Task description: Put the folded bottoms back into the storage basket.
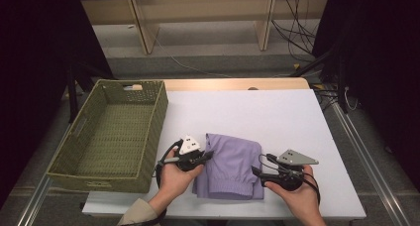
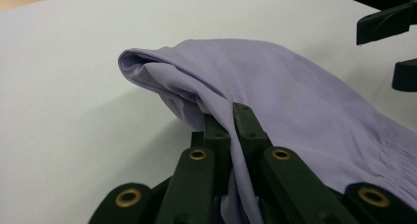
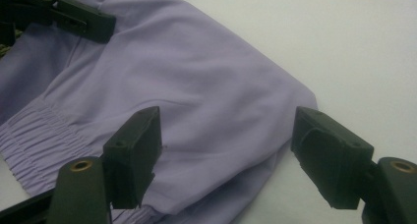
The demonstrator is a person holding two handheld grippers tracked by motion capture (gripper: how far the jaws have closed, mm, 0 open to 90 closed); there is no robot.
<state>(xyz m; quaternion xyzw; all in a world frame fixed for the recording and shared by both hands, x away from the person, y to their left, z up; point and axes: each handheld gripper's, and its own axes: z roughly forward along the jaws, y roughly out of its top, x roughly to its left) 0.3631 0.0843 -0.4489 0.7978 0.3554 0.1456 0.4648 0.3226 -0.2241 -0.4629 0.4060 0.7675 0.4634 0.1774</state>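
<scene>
White table: left gripper pinches lilac garment; basket beside.

The high view is evenly lit from above: the white surface is bright without glare, while the upper corners and both side edges fall into near black. Shadows under the basket are soft and short. This view is slightly soft and grainy. In the gripper views the lilac cloth is sharp at mid-distance, the dark fingers at the bottom edge blurred and underexposed.
</scene>
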